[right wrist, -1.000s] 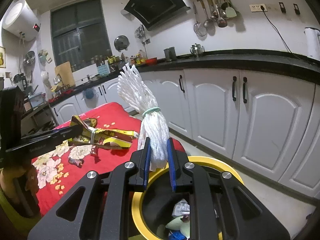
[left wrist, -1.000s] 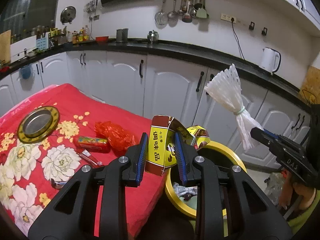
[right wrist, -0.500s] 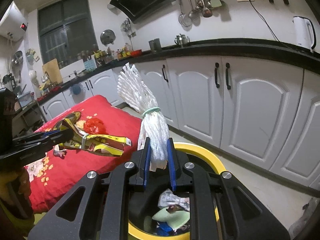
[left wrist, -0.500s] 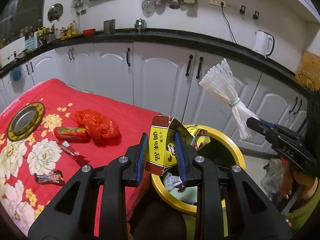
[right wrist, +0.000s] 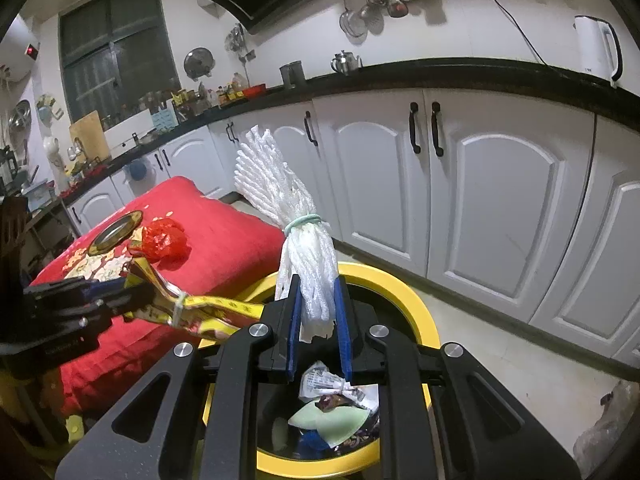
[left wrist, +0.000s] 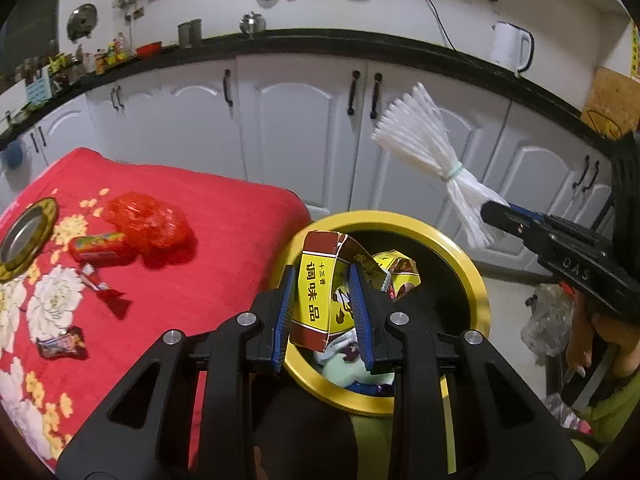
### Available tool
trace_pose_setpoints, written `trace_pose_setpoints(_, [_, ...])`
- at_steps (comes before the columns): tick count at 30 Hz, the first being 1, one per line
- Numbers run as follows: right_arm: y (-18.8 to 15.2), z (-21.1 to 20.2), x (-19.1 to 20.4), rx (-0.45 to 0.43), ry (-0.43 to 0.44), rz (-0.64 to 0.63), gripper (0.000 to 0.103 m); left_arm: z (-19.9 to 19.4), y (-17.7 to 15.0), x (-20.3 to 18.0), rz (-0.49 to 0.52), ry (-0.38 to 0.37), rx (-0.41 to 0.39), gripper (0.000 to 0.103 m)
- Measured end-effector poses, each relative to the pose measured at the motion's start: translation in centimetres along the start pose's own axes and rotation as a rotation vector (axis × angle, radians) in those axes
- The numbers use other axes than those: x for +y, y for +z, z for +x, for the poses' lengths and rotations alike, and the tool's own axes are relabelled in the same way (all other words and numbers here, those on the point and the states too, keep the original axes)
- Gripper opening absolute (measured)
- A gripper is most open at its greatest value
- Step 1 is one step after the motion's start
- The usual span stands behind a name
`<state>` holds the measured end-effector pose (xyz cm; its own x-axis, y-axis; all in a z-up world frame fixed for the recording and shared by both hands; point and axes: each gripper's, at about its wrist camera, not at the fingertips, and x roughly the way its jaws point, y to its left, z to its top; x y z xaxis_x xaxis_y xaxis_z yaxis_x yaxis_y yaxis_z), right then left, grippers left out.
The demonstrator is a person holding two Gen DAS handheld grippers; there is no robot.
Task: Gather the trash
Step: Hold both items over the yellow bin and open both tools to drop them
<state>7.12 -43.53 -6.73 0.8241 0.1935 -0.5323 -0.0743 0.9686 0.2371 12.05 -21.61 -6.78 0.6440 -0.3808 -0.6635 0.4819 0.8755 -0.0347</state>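
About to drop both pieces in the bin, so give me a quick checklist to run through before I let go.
1. Left claw grips the yellow box: ok.
2. Box over the bin opening: ok, it hangs inside the yellow rim in the left view.
3. Right claw grips the white foam net: ok.
4. Net over the bin: ok in the right view, its lower end sits above the opening; the fanned top leans toward the table side.
5. Room in the bin: ok, the trash inside lies well below the rim.
6. Claws clear of each other: cannot tell, the box reaches close to the right claw.
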Motion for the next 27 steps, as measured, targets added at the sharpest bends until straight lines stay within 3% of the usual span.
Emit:
trace_pose_setpoints(21, [-1.3, 3.4, -0.8, 0.128, 0.001, 0.005, 0.018, 3.8, -1.5, -0.2, -0.015, -0.062, 0.100, 0.020])
trace_pose_setpoints(23, [-1.5, 3.9, -1.2, 0.153, -0.014, 0.015, 0.024, 4.0, -1.6, 0.2, -0.032, -0.078, 0.103, 0.027])
trace_pose_setpoints(24, [-1.6, 4.1, -1.3, 0.159, -0.019, 0.024, 0.030, 4.0, -1.8, 0.6, -0.044, -0.079, 0.107, 0.043])
trace_pose_setpoints(25, [-1.7, 4.2, -1.5, 0.164, -0.021, 0.036, 0.037, 4.1, -1.9, 0.8, -0.052, -0.076, 0.108, 0.051])
trace_pose_setpoints(27, [-1.8, 4.3, -1.7, 0.166, -0.024, 0.051, 0.040, 4.0, -2.1, 1.3, -0.071, -0.071, 0.107, 0.051])
